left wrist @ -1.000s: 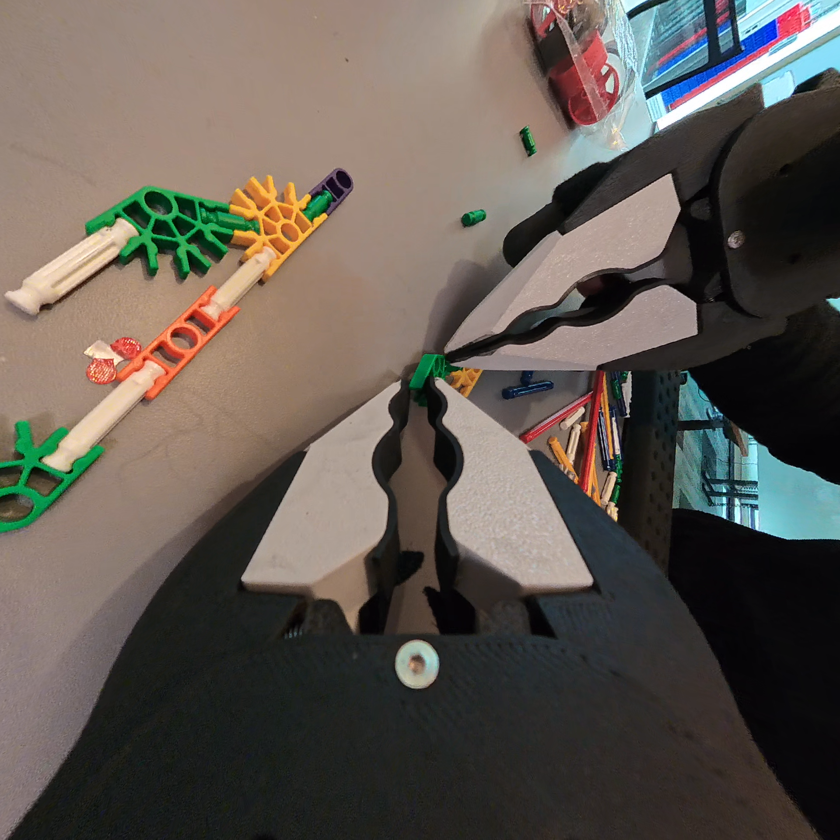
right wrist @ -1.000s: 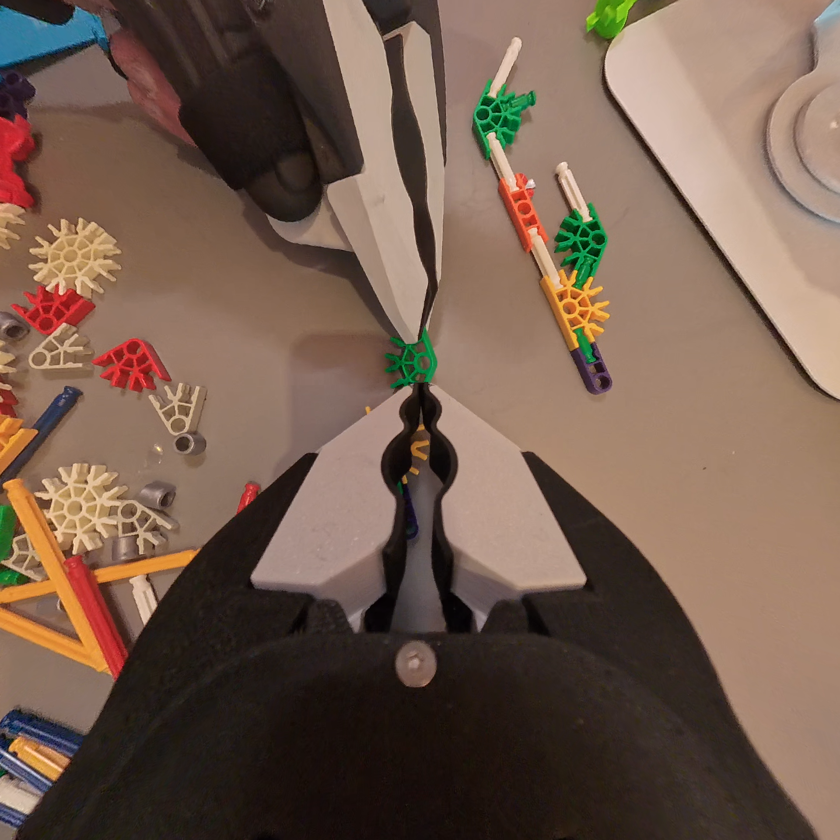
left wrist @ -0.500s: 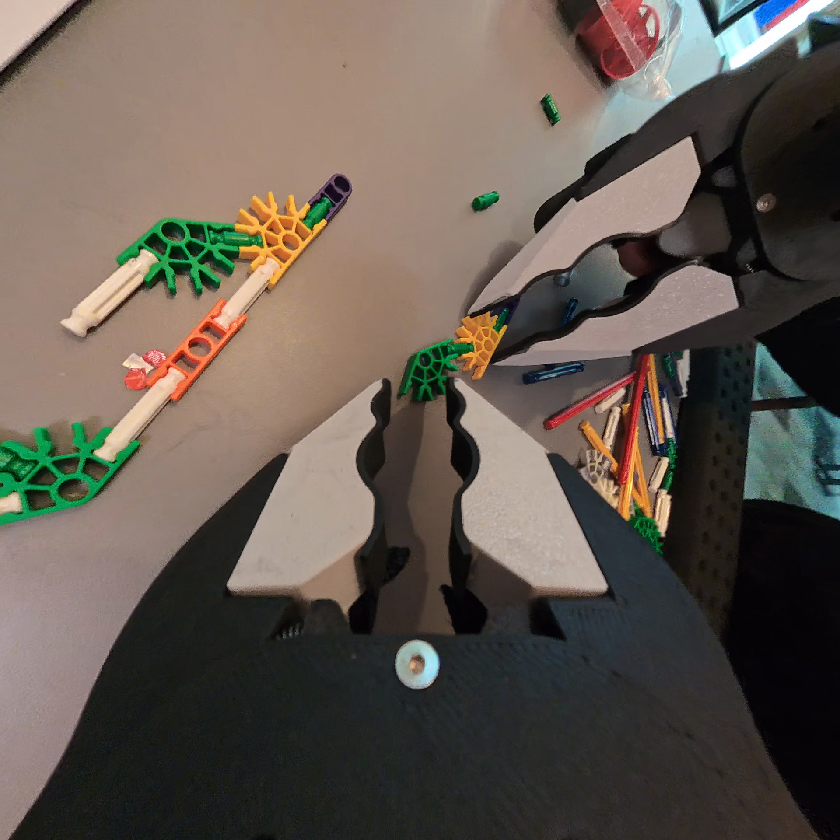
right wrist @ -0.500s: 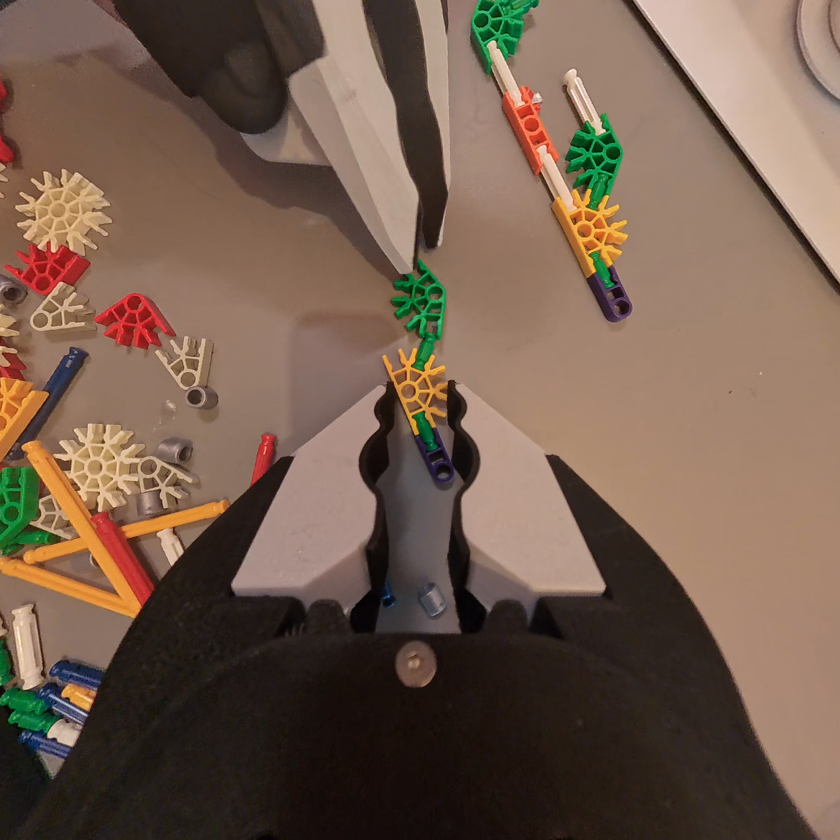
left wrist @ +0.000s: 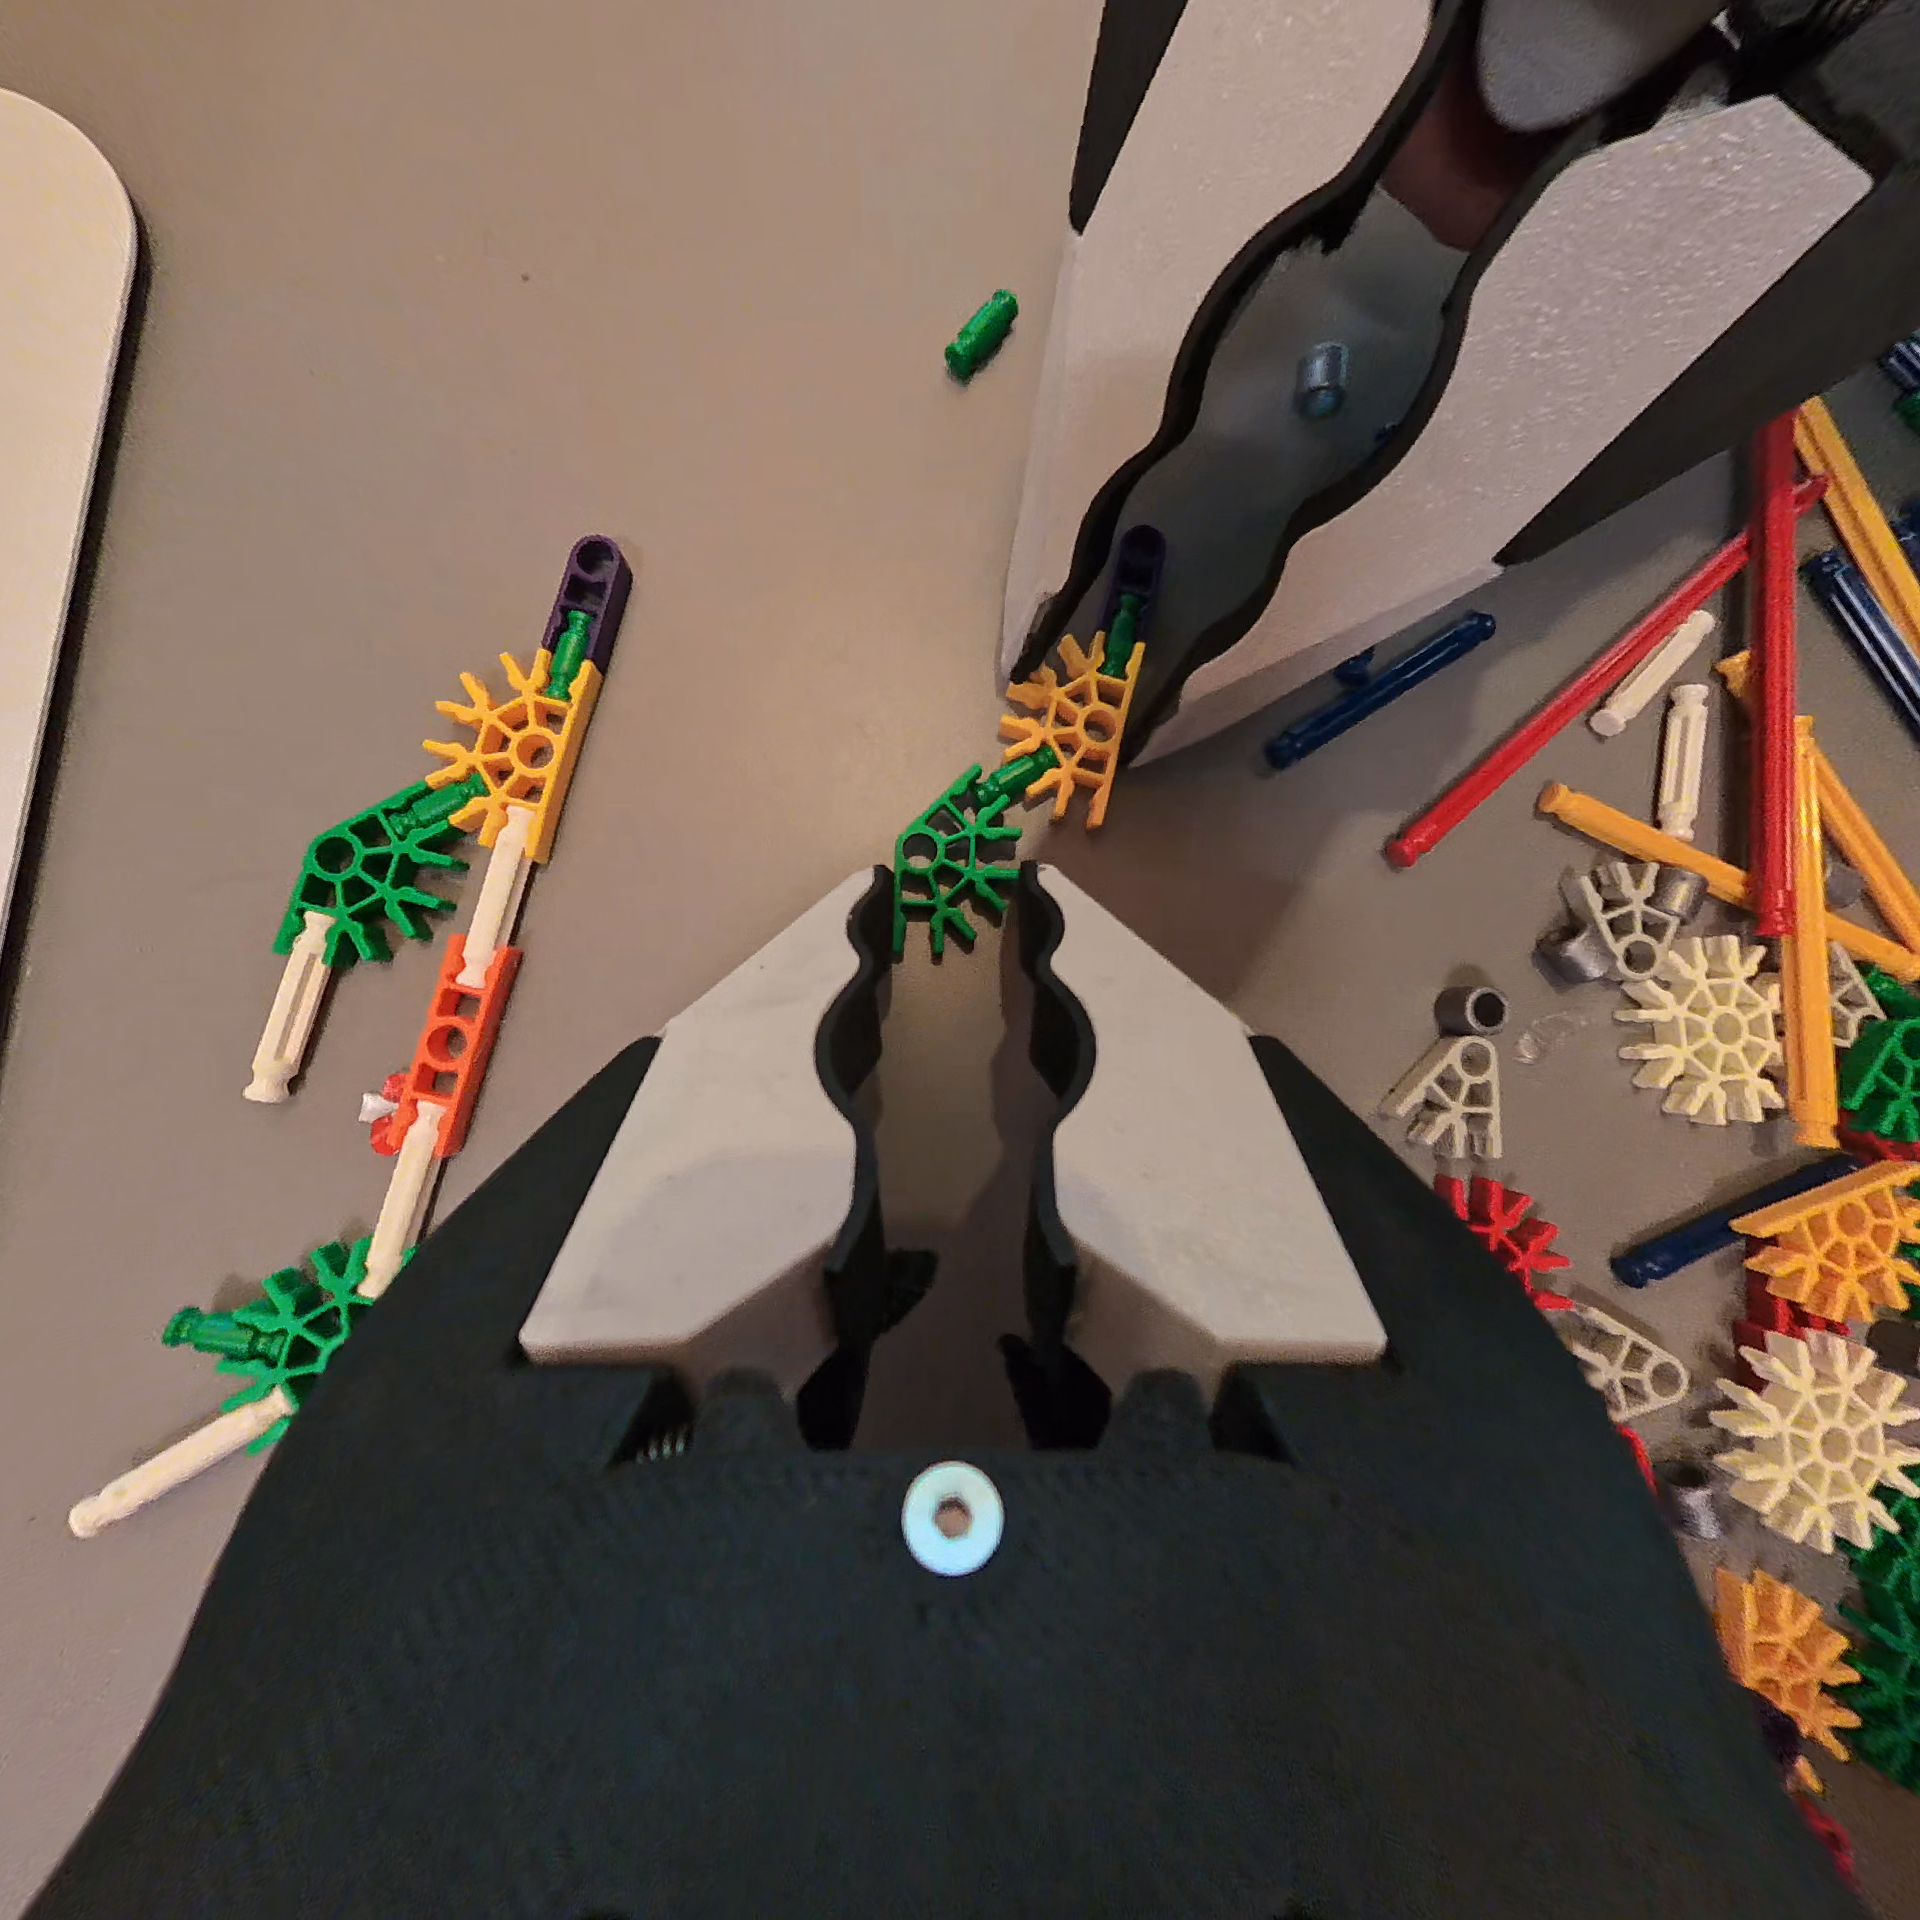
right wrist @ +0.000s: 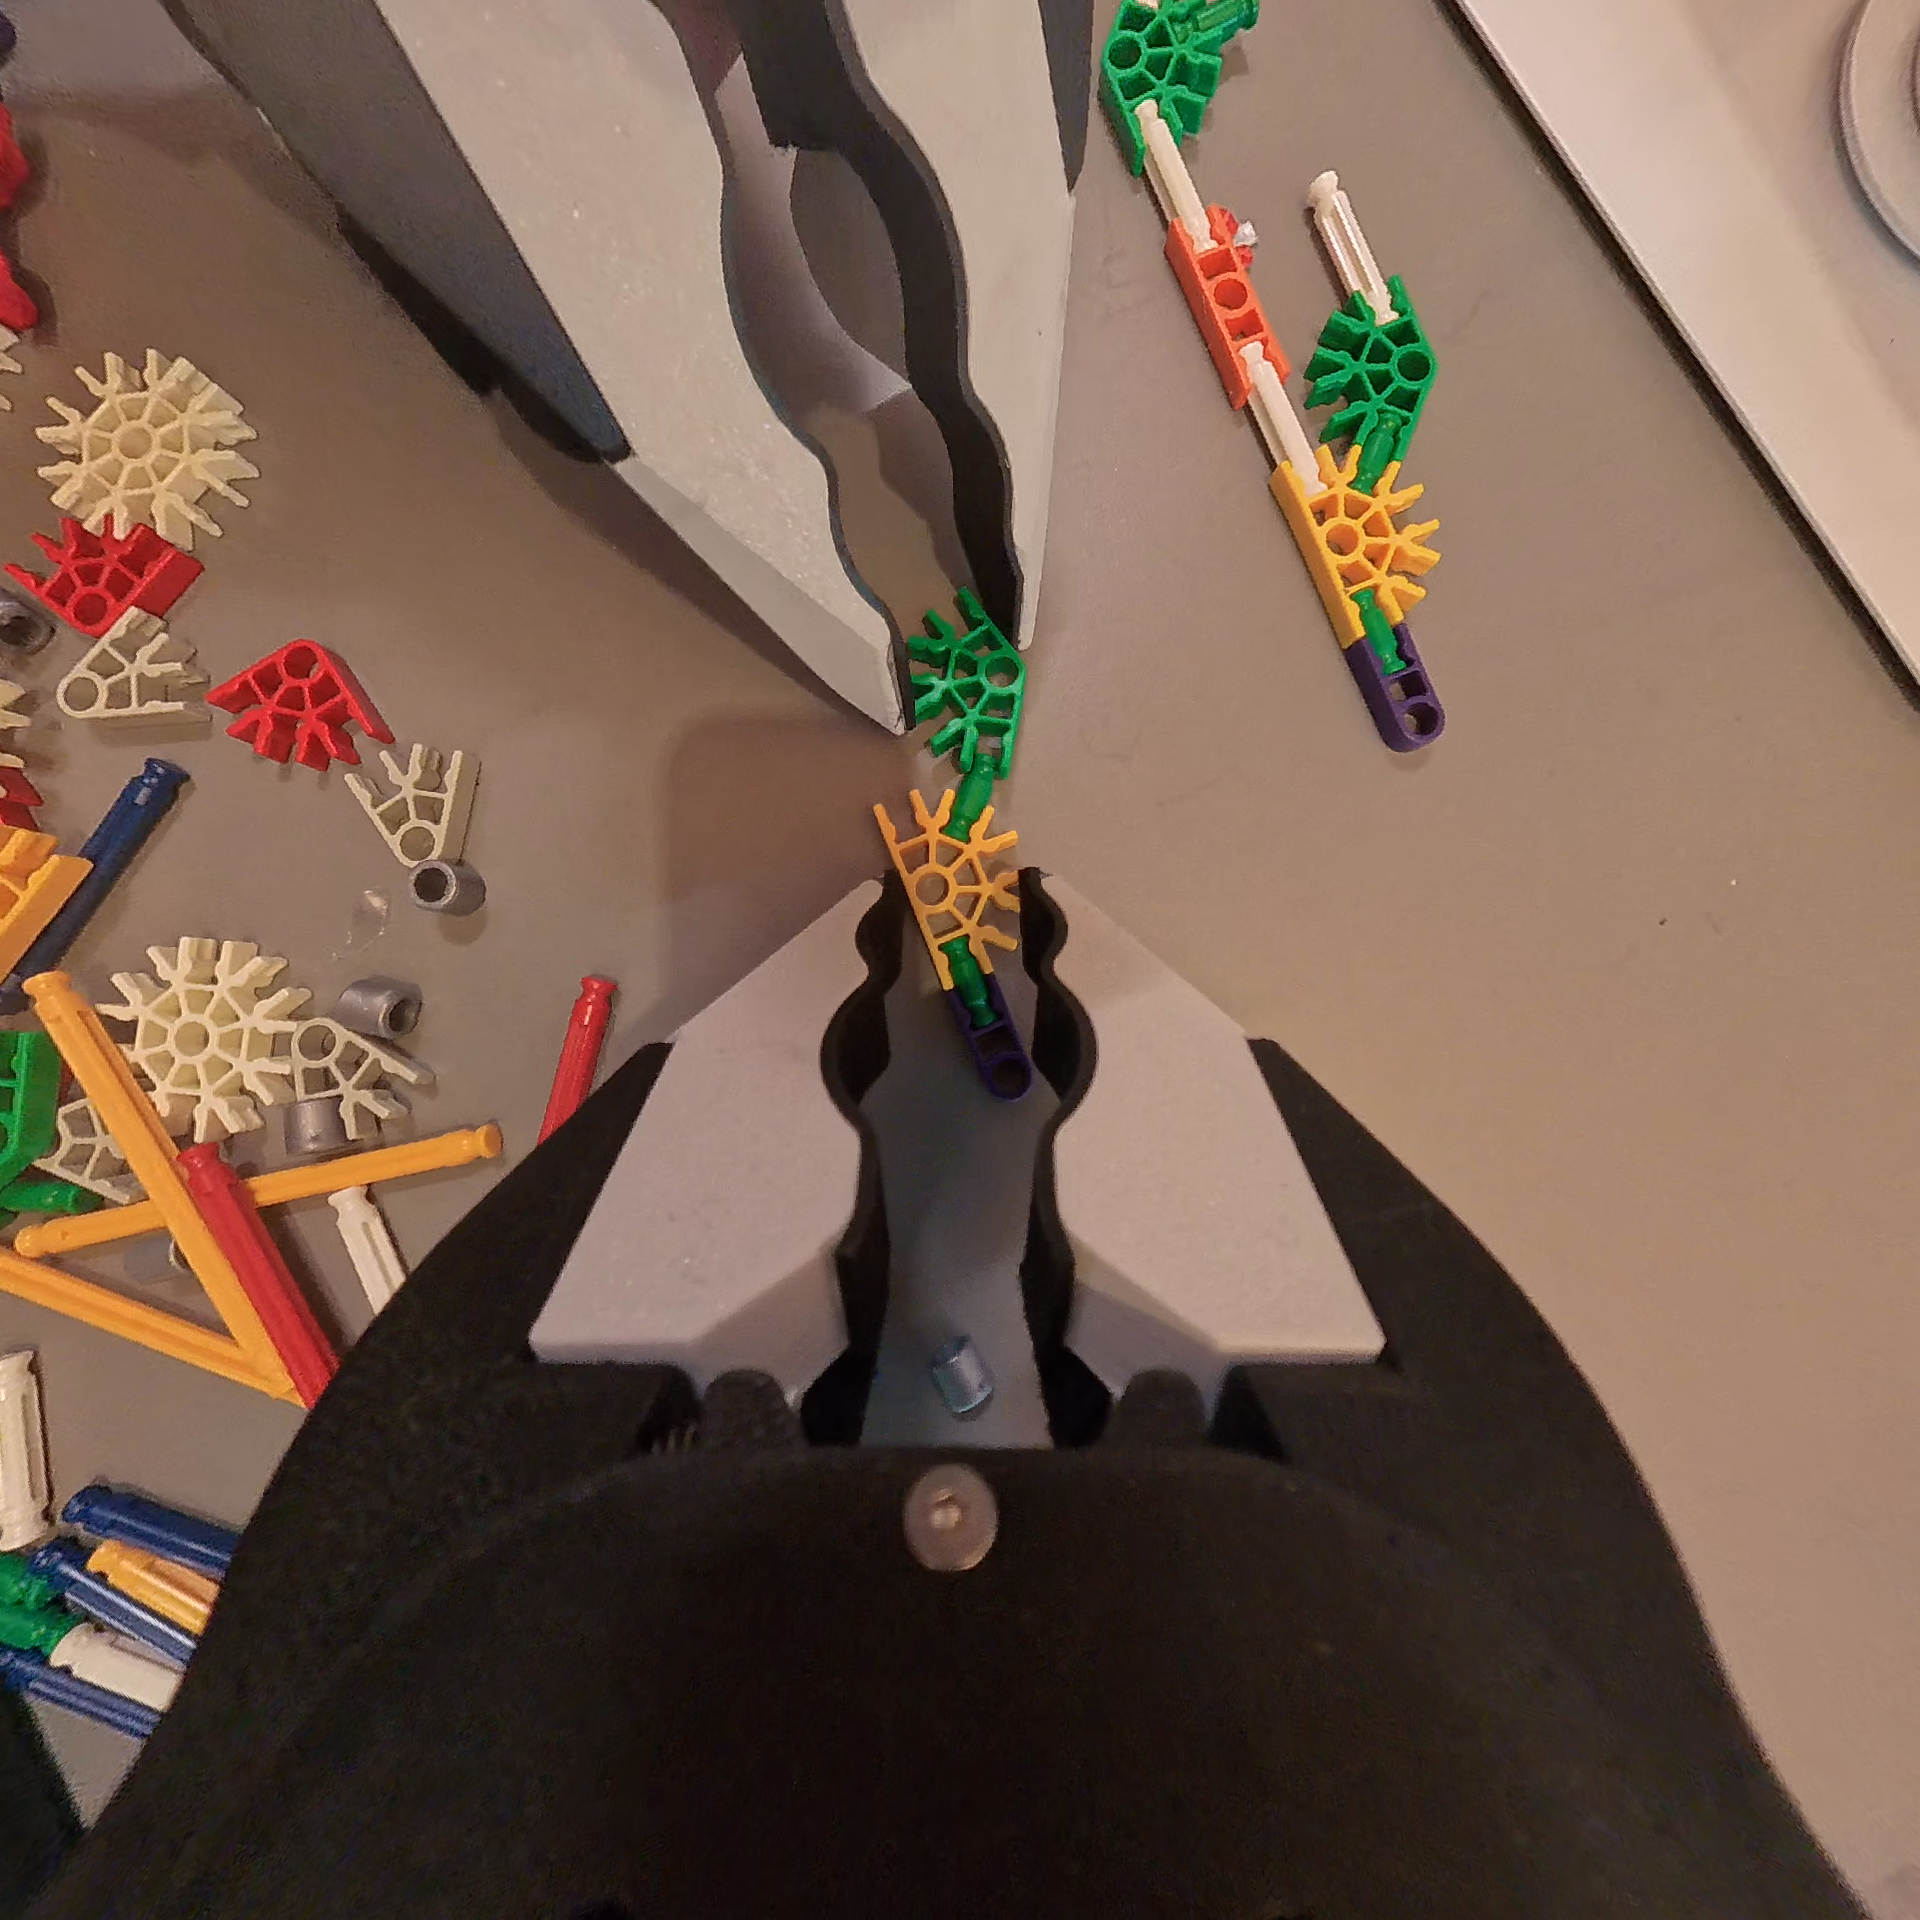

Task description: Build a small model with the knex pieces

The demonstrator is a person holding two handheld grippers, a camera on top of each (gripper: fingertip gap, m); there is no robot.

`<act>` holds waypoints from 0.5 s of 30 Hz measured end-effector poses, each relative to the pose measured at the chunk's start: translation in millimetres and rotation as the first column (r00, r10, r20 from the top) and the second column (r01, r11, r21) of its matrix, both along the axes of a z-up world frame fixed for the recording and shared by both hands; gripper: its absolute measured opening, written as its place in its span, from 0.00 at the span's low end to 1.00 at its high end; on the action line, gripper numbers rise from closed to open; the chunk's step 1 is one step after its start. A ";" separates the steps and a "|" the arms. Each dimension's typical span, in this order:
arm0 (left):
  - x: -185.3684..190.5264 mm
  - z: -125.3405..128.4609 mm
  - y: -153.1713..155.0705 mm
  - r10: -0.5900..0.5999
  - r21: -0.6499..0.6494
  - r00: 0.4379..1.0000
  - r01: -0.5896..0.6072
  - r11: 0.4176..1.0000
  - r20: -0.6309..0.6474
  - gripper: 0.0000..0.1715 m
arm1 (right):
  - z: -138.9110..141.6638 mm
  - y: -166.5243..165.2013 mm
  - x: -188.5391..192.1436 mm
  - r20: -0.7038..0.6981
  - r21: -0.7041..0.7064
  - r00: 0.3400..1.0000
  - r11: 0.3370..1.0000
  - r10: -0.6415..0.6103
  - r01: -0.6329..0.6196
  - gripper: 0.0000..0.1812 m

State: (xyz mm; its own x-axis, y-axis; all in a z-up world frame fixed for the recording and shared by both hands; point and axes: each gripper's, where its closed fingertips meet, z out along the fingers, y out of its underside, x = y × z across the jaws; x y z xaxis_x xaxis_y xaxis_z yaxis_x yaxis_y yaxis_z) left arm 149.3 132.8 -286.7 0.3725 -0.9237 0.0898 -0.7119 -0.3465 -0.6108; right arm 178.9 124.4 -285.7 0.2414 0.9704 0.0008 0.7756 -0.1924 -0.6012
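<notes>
A small toy assembly lies on the grey table: a green connector (left wrist: 951,862) joined by a short green rod to a yellow connector (left wrist: 1075,727) with a purple end piece (left wrist: 1138,561). My left gripper (left wrist: 956,883) is open, its tips on either side of the green connector (right wrist: 971,686). My right gripper (right wrist: 956,883) is open around the yellow connector (right wrist: 951,883) and the purple piece (right wrist: 997,1049). Neither grips it. Each gripper also shows in the other's view: the right gripper (left wrist: 1081,707) and the left gripper (right wrist: 961,675).
A longer assembly (left wrist: 499,748) of white rods with green, orange, yellow and purple pieces lies nearby; it also shows in the right wrist view (right wrist: 1351,530). A heap of loose rods and connectors (left wrist: 1714,1039) (right wrist: 197,1029) lies to the side. There is a white board (right wrist: 1714,260), a loose green rod (left wrist: 980,332) and a grey spacer (right wrist: 961,1371). Left and right tips are no more than a few centimetres apart.
One second ago both grippers were shut on the small assembly, tip to tip. Both have opened and let go. It now lies flat on the table between their jaws.
</notes>
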 end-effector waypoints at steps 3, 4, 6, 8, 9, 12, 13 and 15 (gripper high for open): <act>1.5 0.8 -2.7 -0.068 0.005 0.997 0.068 0.998 -0.022 0.12 | -0.4 0.0 -0.2 -0.003 0.000 1.000 1.000 0.016 -0.016 0.11; 2.8 1.7 -2.4 -0.085 0.010 0.996 0.086 0.996 -0.030 0.12 | -1.0 0.0 -0.1 -0.001 0.001 1.000 1.000 0.021 -0.021 0.11; 4.3 0.9 -3.0 -0.122 0.007 0.991 0.123 0.992 -0.056 0.12 | -1.9 0.0 0.0 -0.001 -0.001 0.999 0.999 0.032 -0.032 0.11; 5.6 0.6 -1.0 -0.136 0.005 0.988 0.137 0.991 -0.069 0.12 | -2.0 -0.1 -0.2 -0.005 -0.002 0.999 0.999 0.044 -0.044 0.11; 5.5 0.4 -1.1 -0.149 -0.001 0.986 0.150 0.989 -0.077 0.12 | -2.0 -0.2 -0.2 -0.005 -0.003 0.999 0.999 0.048 -0.048 0.11; 4.9 -0.2 -2.2 -0.194 -0.015 0.975 0.194 0.981 -0.108 0.12 | -2.0 -0.2 -0.2 -0.007 -0.002 0.998 0.998 0.057 -0.057 0.11; 4.6 -0.3 -2.3 -0.209 -0.017 0.971 0.209 0.978 -0.119 0.12 | -2.1 -0.2 -0.2 -0.006 -0.003 0.998 0.998 0.059 -0.059 0.11; 3.6 -0.3 -2.1 -0.241 -0.022 0.959 0.240 0.970 -0.148 0.12 | -2.0 -0.3 -0.3 -0.004 -0.002 0.998 0.998 0.064 -0.064 0.11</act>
State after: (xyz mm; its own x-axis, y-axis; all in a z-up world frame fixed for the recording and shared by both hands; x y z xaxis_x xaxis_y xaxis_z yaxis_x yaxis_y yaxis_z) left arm 152.8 130.6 -286.9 0.1487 -0.9874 0.0545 -0.8570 -0.1561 -0.4911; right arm 178.6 124.1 -287.8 0.1785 0.9839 -0.0023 0.7844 -0.1437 -0.6034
